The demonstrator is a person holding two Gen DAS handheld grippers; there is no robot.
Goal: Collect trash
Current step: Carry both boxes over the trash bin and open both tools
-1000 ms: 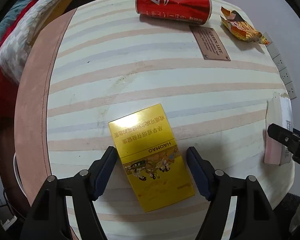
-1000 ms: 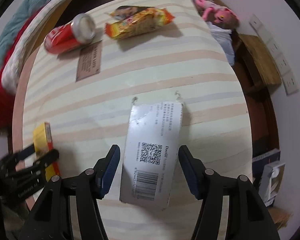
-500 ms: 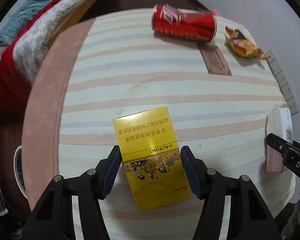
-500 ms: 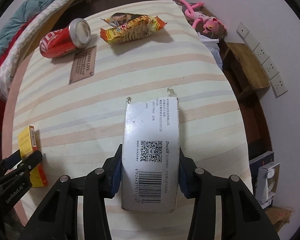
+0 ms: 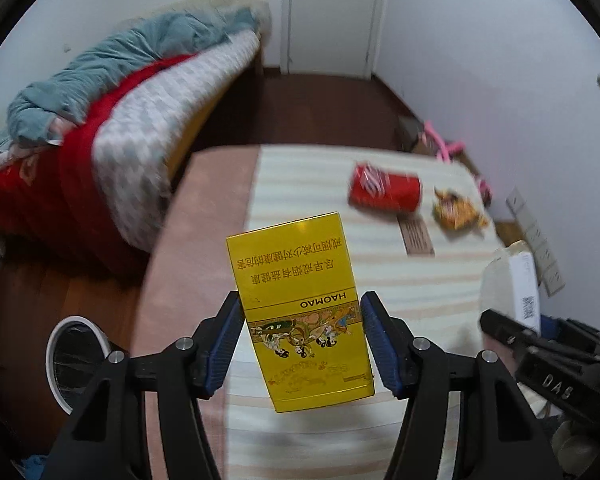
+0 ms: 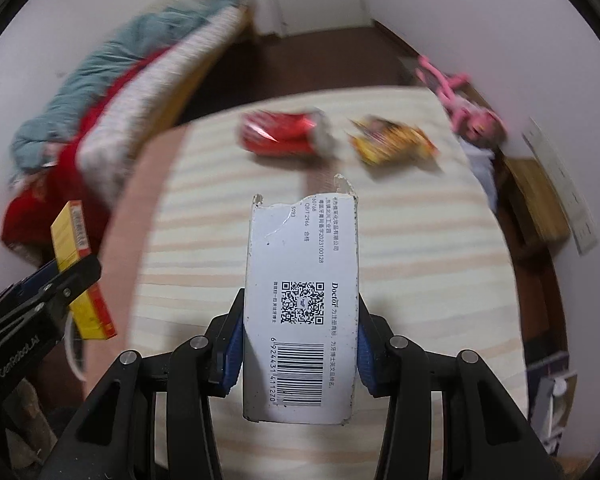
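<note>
Fingers clamped, a box in each of your grippers.
Left gripper (image 5: 302,338) pinches the yellow box (image 5: 300,308); right gripper (image 6: 300,332) the white box (image 6: 302,300); can (image 6: 284,134) at 12 o'clock.

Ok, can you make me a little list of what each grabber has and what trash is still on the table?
left gripper: shut on the yellow box, lifted off the table
right gripper: shut on the white box, torn at its far end, lifted too
still on the striped table: red can on its side; snack wrapper beside it
nearby: white-rimmed bin on the floor left of the table
picture quality: far things are blurred
</note>
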